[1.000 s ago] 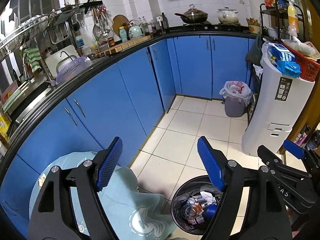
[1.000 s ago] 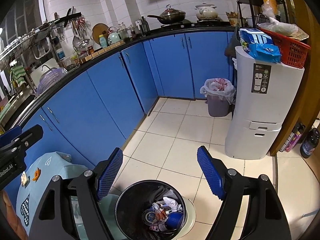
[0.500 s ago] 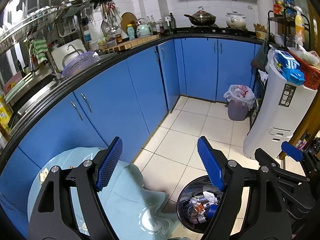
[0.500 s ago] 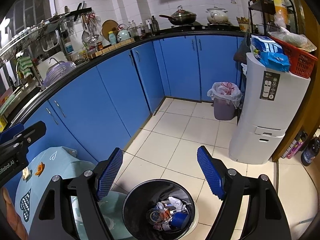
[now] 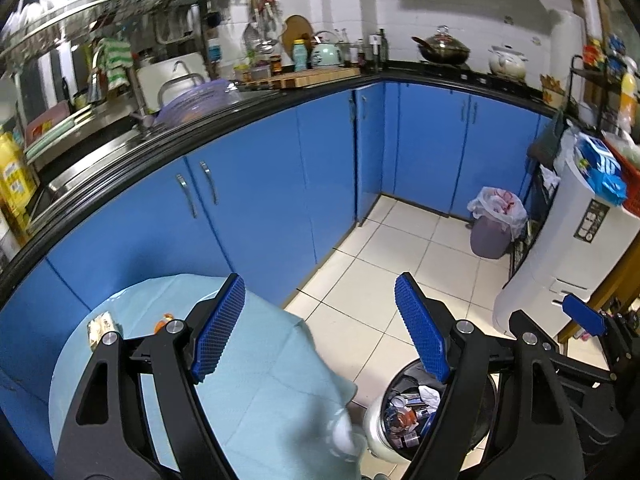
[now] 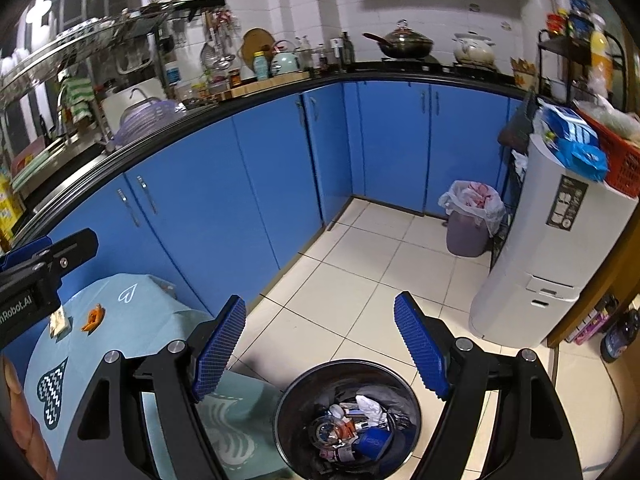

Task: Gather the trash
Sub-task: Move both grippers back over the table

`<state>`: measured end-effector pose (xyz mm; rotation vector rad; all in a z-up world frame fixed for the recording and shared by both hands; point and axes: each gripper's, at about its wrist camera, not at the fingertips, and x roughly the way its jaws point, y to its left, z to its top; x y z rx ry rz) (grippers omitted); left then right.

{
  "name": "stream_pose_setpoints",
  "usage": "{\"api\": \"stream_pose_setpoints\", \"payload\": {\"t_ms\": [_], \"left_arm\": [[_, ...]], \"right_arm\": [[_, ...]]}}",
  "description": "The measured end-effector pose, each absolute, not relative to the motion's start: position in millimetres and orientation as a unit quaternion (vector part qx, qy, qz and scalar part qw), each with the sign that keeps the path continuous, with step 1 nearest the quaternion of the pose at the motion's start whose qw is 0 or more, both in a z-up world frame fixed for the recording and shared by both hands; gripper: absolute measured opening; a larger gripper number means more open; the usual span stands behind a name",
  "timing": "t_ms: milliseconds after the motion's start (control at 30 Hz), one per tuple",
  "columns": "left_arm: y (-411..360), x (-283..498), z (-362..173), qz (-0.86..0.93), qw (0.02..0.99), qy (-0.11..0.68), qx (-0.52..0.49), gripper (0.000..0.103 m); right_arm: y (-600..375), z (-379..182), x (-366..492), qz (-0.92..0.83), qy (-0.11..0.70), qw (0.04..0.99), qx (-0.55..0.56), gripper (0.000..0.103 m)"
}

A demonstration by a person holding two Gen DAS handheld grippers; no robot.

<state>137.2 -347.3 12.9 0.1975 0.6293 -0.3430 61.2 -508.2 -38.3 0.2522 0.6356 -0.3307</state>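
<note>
Both my grippers are wide open with nothing between the pads: the left gripper hangs over the right edge of the table, the right gripper over the bin on the floor just beside the table. The bin already holds a heap of scraps, so I judge I am between drops, heading for the next pickup. What is left sits near the table's far left edge: a pale wrapper and, just right of it, an orange scrap, close together but apart. Next I should bring the left gripper across to that edge, pads straddling one piece, and close low against the cloth without bunching it. Both pieces look small and flat, so a clean pinch may be fiddly.
</note>
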Motion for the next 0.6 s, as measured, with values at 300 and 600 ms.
{"api": "stream_pose_setpoints", "payload": {"t_ms": [300,600], "left_arm": [[-299.2,144.2,15.6,-0.145,0.938,0.305,0.072,0.077],[-248.5,150.1,16.8,-0.12,0.944,0.304,0.049,0.077]], "right_arm": [[-462.1,-30.0,77.2,-0.135,0.312,0.936,0.091,0.075],[-414.1,-21.0,92.2,-0.109,0.311,0.942,0.062,0.075]]}}
